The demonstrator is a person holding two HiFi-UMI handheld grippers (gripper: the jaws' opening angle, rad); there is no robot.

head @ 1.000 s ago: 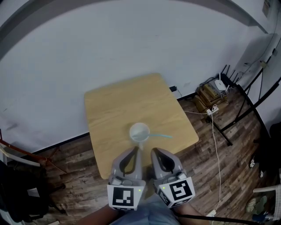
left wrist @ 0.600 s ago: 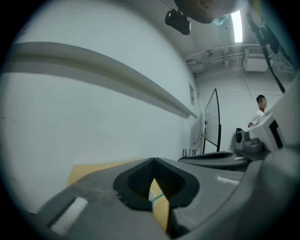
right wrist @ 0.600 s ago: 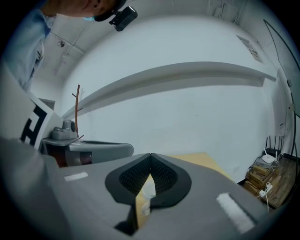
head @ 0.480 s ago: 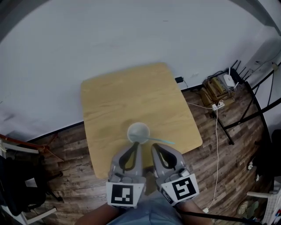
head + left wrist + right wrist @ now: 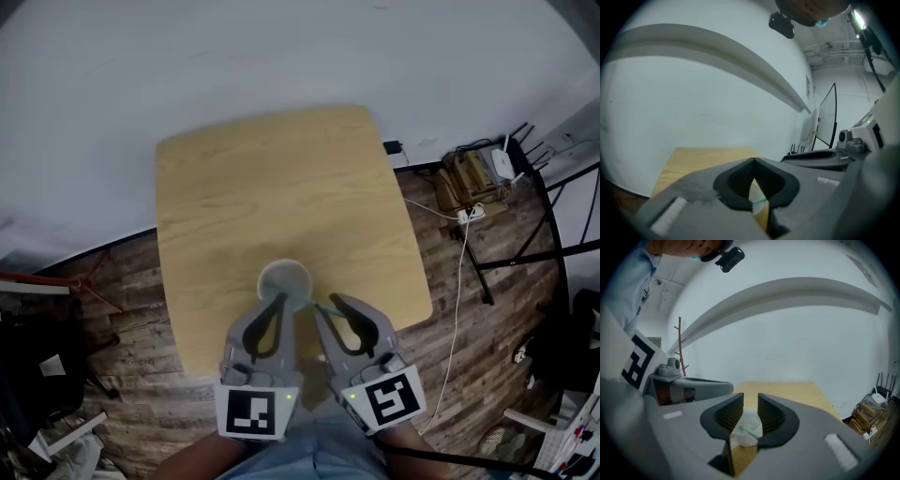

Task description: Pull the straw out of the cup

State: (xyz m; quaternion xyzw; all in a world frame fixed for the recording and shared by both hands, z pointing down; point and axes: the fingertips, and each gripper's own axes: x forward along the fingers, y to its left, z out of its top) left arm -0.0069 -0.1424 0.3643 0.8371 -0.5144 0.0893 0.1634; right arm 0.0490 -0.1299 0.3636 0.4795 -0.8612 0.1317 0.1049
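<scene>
Left gripper [image 5: 281, 300]: fingers sat together, tips at cup's 6 o'clock.
Right gripper [image 5: 327, 304]: fingers apart and opening, clamped on nothing.
Straw [image 5: 320, 305]: teal, stood in cup, leaned toward 4 o'clock.
Cup [image 5: 284, 279]: upright near counter's [image 5: 253, 178] 6 o'clock edge.

The left gripper [image 5: 753, 161] has its jaws closed tip to tip over a wooden table [image 5: 693, 161]. Through the slit below the tips show a pale cup [image 5: 755, 188] and a teal straw [image 5: 760, 201].
</scene>
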